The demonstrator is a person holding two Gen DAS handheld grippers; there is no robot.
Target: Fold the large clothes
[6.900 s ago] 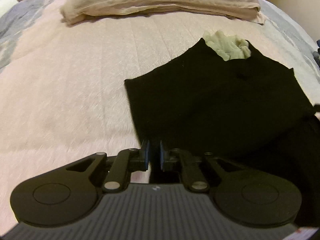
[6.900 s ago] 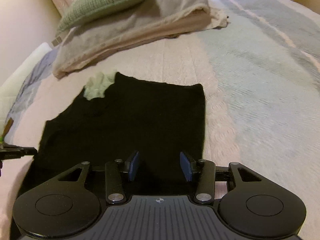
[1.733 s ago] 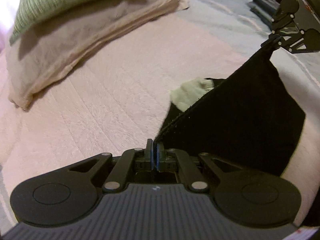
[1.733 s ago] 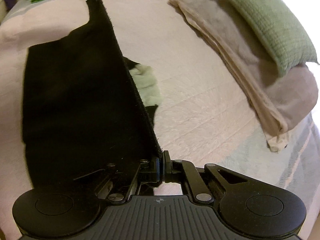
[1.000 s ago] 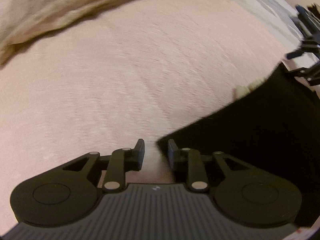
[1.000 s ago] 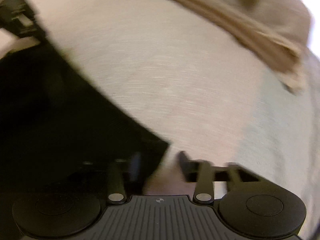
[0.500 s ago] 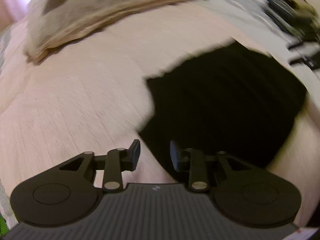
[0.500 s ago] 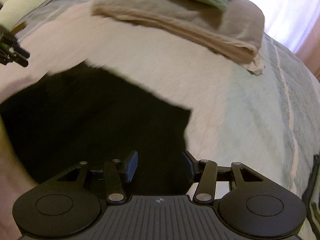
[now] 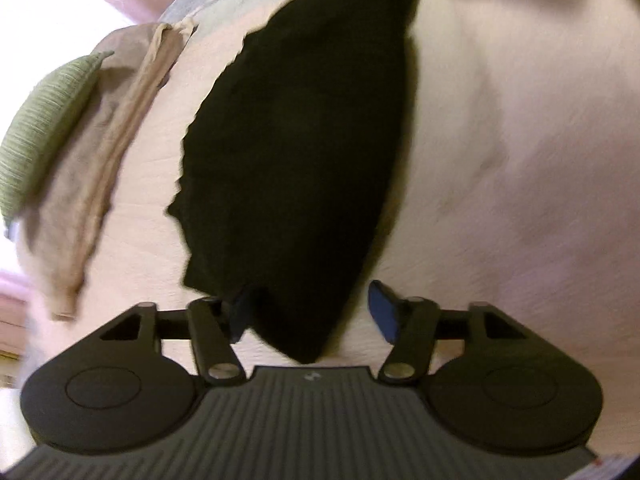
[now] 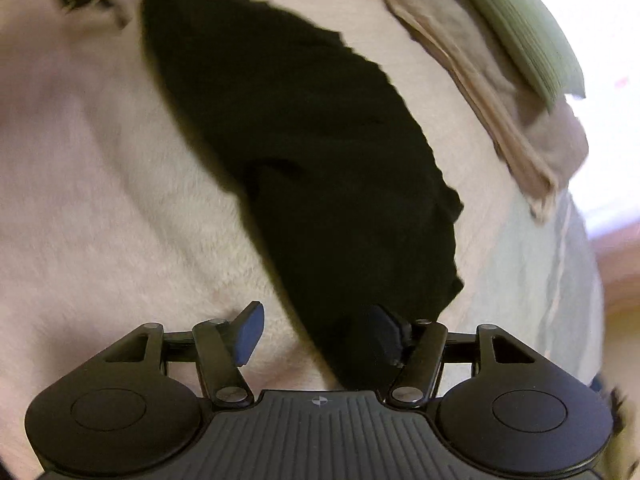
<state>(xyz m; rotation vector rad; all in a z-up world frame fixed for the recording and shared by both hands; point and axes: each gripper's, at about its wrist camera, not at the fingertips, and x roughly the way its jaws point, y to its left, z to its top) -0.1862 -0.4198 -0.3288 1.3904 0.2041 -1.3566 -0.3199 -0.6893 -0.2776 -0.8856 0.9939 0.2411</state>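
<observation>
A black garment (image 9: 304,152) lies folded flat on the pale pink bed cover (image 9: 520,160). In the left wrist view it runs away from me as a long dark shape, its near corner between the open fingers of my left gripper (image 9: 312,312). In the right wrist view the same black garment (image 10: 320,152) stretches from the top left down to my right gripper (image 10: 320,332), which stands open over its near end. Neither gripper holds the cloth. Both views are blurred by motion.
A beige folded blanket (image 9: 100,152) with a green pillow (image 9: 44,120) on it lies at the head of the bed, seen too in the right wrist view as the blanket (image 10: 500,112) and pillow (image 10: 524,28). A light blue-grey cover (image 10: 532,280) lies at the right.
Both grippers let go of the raised garment edge about a second ago and opened. The cloth now lies flat. Both cameras have swung so each looks along the garment from its own end.
</observation>
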